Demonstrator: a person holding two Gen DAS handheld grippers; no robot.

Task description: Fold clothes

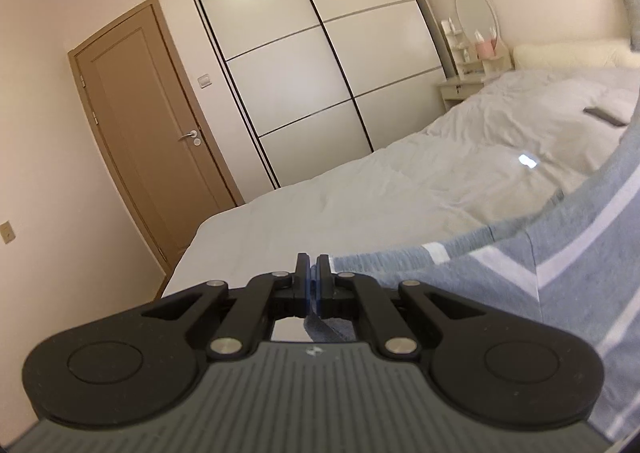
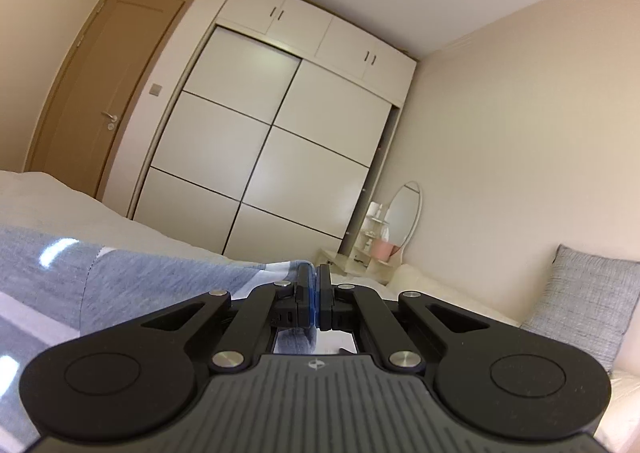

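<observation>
The garment is a blue-grey knit with white stripes. It is held taut above the bed, long axis running between the two tongs. The left tongs are closed on one edge of it; a fabric tuft shows behind the jaws. The right tongs clamp the opposite edge. The bed cover is pale and wrinkled.

Garment raised above the bed, left tool at its left edge, right tool at its right, wardrobe beyond the bed, door left of wardrobe, dressing table right of it
</observation>
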